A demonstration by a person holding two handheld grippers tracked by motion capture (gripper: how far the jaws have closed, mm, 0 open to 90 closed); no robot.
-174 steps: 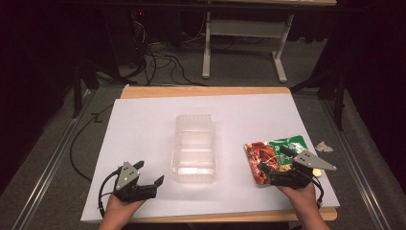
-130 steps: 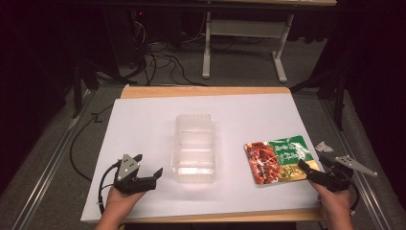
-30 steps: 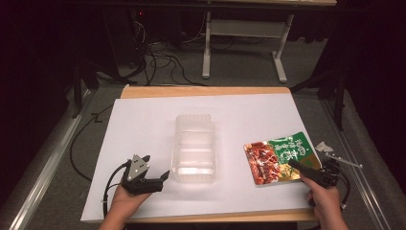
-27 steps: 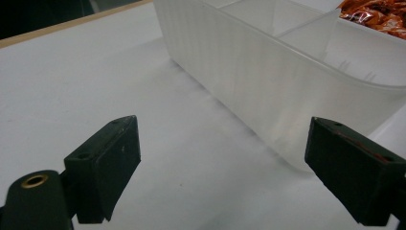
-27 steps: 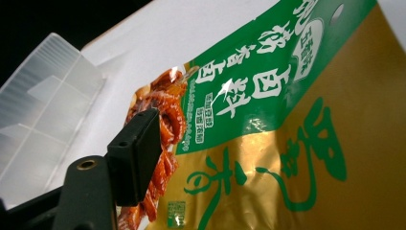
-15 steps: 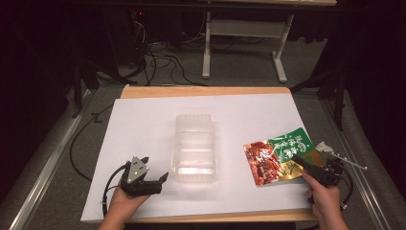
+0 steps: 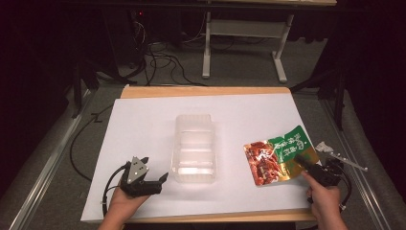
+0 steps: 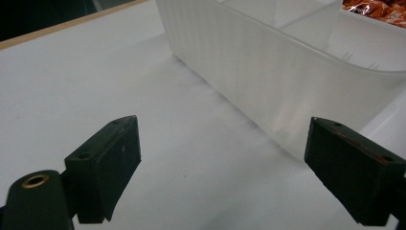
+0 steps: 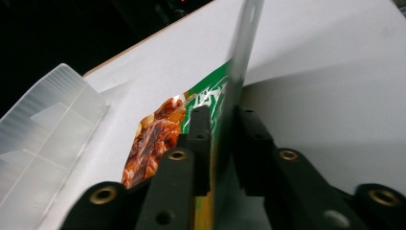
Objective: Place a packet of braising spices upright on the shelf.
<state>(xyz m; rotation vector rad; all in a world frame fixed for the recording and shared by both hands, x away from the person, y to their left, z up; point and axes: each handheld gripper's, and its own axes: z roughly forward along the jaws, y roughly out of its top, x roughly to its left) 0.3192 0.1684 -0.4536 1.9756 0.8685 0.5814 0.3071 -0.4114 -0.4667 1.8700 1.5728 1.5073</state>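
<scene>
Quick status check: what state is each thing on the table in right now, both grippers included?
Clear plastic divided container: upright, open, empty.
Red and green foil snack packet: one edge lifted off the white table, pinched.
Right gripper: jaws just closed on the packet's edge.
Left gripper: open, nothing between its jaws, beside the container.

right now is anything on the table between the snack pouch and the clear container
Nothing visible. The right tongs have just closed on the snack pouch, and only bare white table lies between it and the clear container.
</scene>
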